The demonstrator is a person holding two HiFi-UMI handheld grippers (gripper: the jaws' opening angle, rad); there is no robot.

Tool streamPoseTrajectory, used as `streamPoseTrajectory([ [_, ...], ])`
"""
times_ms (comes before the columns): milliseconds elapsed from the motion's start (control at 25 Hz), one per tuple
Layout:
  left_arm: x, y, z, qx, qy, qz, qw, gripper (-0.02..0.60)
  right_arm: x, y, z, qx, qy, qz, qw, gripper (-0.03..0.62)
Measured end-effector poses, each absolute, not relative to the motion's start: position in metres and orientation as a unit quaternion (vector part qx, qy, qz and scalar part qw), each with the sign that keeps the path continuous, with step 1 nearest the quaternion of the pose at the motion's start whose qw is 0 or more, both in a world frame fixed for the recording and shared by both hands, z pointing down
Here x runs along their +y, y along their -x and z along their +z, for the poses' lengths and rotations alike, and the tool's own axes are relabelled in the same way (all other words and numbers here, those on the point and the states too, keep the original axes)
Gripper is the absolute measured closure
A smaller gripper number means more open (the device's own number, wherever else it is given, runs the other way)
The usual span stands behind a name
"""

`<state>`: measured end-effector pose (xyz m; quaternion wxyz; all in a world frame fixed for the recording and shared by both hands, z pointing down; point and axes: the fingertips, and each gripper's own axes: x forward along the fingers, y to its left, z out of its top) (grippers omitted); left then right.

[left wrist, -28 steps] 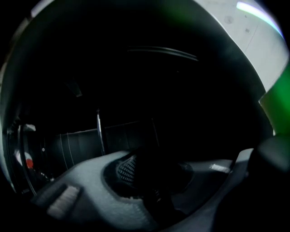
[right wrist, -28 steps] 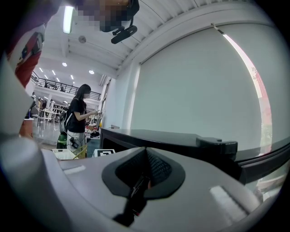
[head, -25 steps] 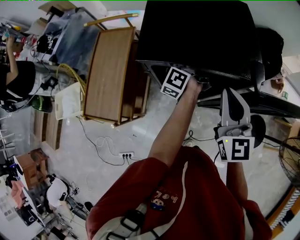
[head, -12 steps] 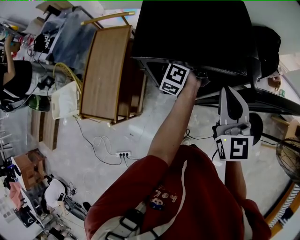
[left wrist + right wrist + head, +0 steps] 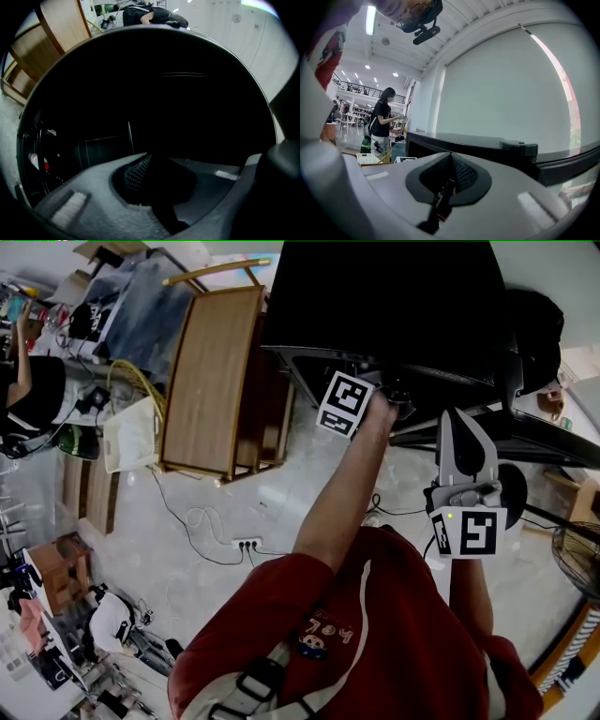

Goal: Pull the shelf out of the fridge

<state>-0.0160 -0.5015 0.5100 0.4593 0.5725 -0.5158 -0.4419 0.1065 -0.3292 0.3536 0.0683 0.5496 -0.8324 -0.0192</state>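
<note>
At the open black fridge (image 5: 394, 306), the left hand-held gripper (image 5: 149, 159) reached in, jaws together. The right hand-held gripper (image 5: 451, 159) hung outside, likewise closed.

Table (image 5: 211, 381) left of fridge (image 5: 394, 306), left claw (image 5: 149, 158) inside

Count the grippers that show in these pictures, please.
2. The left gripper is at the dark opening of the black fridge. The right gripper is held outside, to its right. None seems hidden.

Head looks down; gripper views share fridge (image 5: 384, 306) (left probably inside, close).
</note>
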Motion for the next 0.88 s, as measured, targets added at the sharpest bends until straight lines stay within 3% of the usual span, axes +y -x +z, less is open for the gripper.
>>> streamPoseTrajectory([
  [240,-0.496,0.02,0.515,-0.531,-0.568,-0.429,0.461,0.565,-0.327,-0.104,0.353,-0.833,-0.548,-0.022,0.069,0.594],
  [480,-0.495,0.018,0.508,-0.532,-0.571,-0.426,0.458,0.46,-0.328,-0.105,0.353,-0.833,-0.548,-0.023,0.067,0.594],
  [880,-0.483,0.022,0.518,-0.551,-0.551,-0.416,0.468,0.437,-0.326,-0.105,0.352,-0.833,-0.548,-0.024,0.07,0.594],
])
